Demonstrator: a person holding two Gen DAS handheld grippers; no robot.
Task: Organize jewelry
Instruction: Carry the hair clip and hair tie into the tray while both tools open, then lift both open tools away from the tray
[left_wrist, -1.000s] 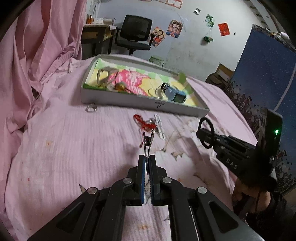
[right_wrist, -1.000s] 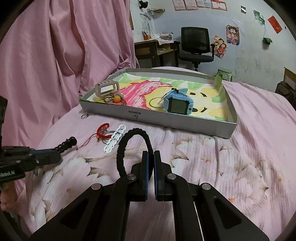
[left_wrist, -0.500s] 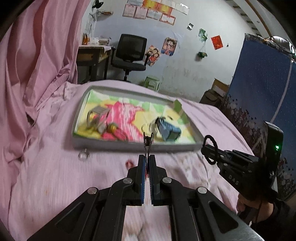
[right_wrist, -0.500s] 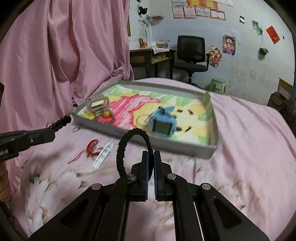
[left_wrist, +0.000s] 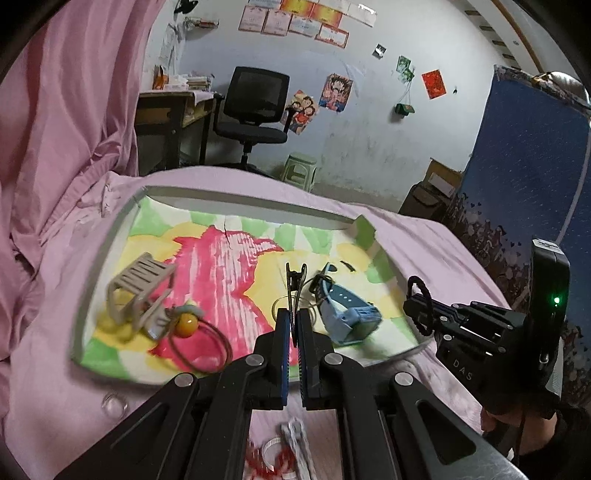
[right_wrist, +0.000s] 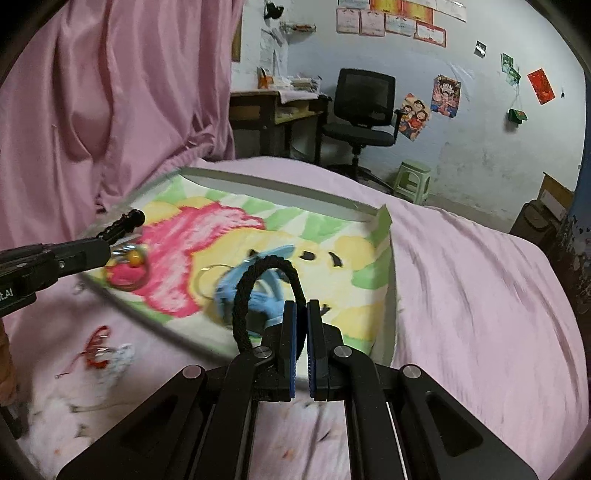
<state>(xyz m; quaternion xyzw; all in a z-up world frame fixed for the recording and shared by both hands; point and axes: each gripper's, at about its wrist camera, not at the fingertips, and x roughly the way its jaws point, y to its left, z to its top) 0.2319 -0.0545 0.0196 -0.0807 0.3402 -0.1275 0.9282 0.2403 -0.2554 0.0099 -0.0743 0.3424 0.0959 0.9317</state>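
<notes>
Both grippers are hanging over the shallow grey cardboard tray (left_wrist: 122, 225) with the crayon-bright pink, yellow and green lining, which is sitting on the soft pink bedsheet (right_wrist: 480, 280). The left gripper (left_wrist: 293, 325) is clenching a small black metal hair clip (left_wrist: 295, 284), a thin spring type sticking straight out past the blue pads. The right gripper (right_wrist: 301, 314) is pinching a black braided rope hair tie (right_wrist: 255, 291), arching up in a stiff loop. In the tray: a beige ribbed plastic claw clip (left_wrist: 138, 291) near the left edge, a brown elastic with a glossy orange bead (left_wrist: 186, 325) beside it, and a chunky blue plastic kids' watch (left_wrist: 349, 314) toward the right edge. A red string thing (right_wrist: 94, 347) is lying on the sheet off the tray's near edge.
</notes>
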